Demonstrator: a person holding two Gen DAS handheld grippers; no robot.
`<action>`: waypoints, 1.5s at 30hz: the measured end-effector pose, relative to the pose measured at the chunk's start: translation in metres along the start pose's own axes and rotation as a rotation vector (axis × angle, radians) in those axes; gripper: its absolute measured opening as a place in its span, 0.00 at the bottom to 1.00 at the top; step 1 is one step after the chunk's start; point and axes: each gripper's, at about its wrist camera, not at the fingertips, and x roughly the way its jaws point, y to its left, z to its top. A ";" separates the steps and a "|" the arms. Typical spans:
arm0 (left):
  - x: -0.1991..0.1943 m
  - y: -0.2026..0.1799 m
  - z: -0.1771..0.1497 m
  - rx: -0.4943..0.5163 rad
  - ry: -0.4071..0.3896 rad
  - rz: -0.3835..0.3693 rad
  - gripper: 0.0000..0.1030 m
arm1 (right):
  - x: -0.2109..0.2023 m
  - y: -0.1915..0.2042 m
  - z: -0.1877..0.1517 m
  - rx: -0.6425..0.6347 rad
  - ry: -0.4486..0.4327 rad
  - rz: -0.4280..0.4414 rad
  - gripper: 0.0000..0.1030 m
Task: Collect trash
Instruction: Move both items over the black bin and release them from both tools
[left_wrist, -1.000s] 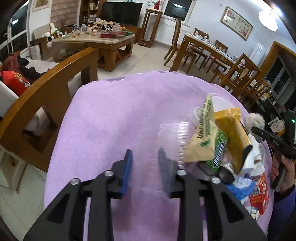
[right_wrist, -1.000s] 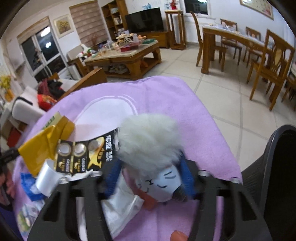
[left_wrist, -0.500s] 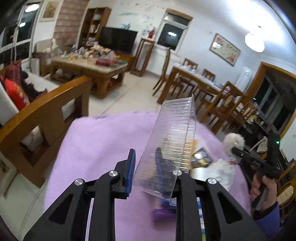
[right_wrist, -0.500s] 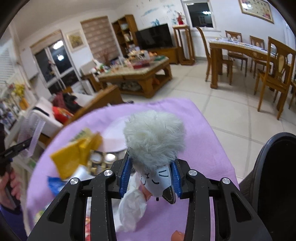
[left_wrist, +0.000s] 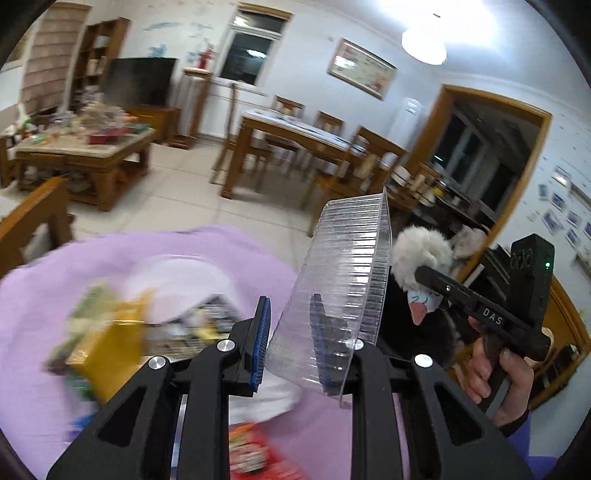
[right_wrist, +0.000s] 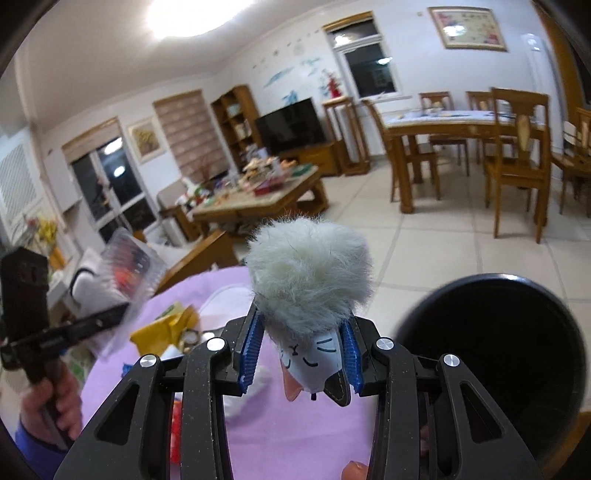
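a lived-in room with a coffee table (right_wrist: 258, 195), a dining table (left_wrist: 303, 136) and wooden chairs is being shown behind a round surface that is being covered by a purple cloth (left_wrist: 192, 247). from left to right across that cloth, loose trash is being left lying: a yellow wrapper (left_wrist: 110, 339), blurred by motion, a white plate (left_wrist: 184, 269) behind it, and a red packet (left_wrist: 255, 454) near the lower edge. the left gripper (left_wrist: 291, 343) is being held raised above the cloth, and a clear ribbed plastic tray (left_wrist: 343, 280) is being clamped by one wall between its blue pads (left_wrist: 261, 339), the tray being tilted almost on edge. further right, the right gripper (right_wrist: 301, 354) is being closed on a fluffy cat toy (right_wrist: 310, 280), whose painted face and small ears are being pinched between the pads while the fur is being left free above them. at the far right a black bin (right_wrist: 517, 362) is being shown with its mouth open, just beside the right gripper.

two risks are being judged from here. the tray is being gripped only by a thin, flexible wall, so it is likely to be twisted out or crushed if it is swung quickly; the blur suggests that fast motion is being made. the toy is being held low on a soft body, so it may be squeezed out before the bin mouth is being reached, and either piece may be dropped against the rim or beside the bin, not inside it.
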 end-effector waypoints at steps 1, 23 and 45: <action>0.008 -0.008 0.000 0.006 0.008 -0.013 0.22 | -0.011 -0.018 0.000 0.022 -0.011 -0.014 0.37; 0.206 -0.126 -0.042 0.080 0.282 -0.099 0.23 | -0.039 -0.210 -0.069 0.251 0.023 -0.113 0.37; 0.179 -0.154 -0.047 0.171 0.242 -0.020 0.82 | -0.029 -0.174 -0.068 0.253 0.036 -0.134 0.70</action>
